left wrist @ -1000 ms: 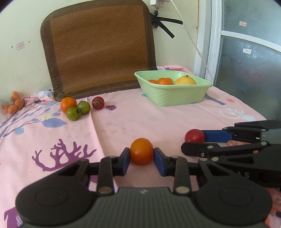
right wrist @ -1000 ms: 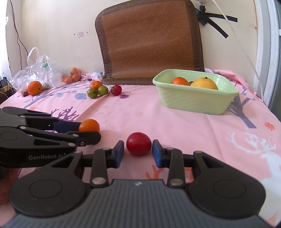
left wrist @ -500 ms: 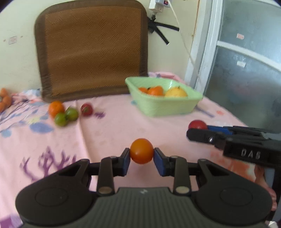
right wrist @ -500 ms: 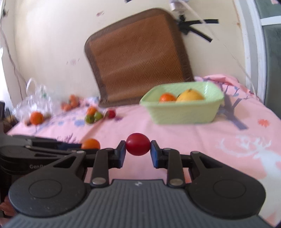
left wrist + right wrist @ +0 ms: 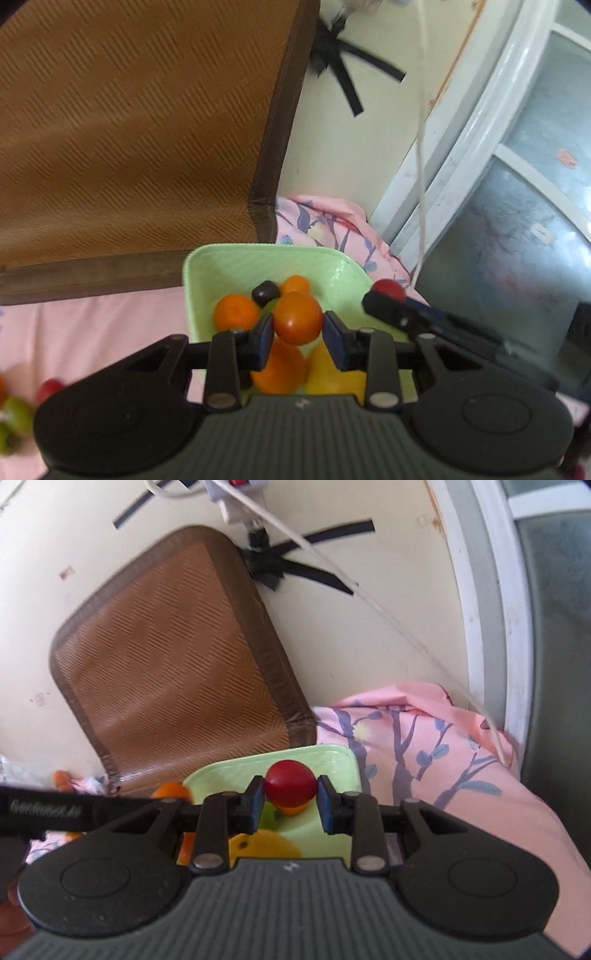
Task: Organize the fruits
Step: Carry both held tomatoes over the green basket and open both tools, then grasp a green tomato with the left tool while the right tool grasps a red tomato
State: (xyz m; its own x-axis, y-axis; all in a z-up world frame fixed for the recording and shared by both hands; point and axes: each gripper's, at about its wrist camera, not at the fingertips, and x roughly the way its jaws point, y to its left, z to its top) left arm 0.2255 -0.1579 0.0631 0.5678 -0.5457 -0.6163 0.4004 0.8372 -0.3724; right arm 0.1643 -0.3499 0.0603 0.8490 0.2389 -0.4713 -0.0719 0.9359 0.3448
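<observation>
Your left gripper (image 5: 297, 334) is clamped on the orange tomato (image 5: 297, 318), your right gripper (image 5: 290, 802) on the red tomato (image 5: 290, 783); both hang over the green basket (image 5: 236, 266), so each drop lands inside

Orange tomato (image 5: 297, 318): round, glossy, lifted, clamped between blue-padded jaws at frame centre, above the basket.
Red tomato (image 5: 290, 783): round, smooth, likewise clamped aloft at frame centre.
Green basket (image 5: 236, 266): pale, rectangular, ribbed walls, lower centre of frame; contains oranges (image 5: 236, 314), one dark fruit (image 5: 265, 291), one yellow fruit (image 5: 334, 376).
</observation>
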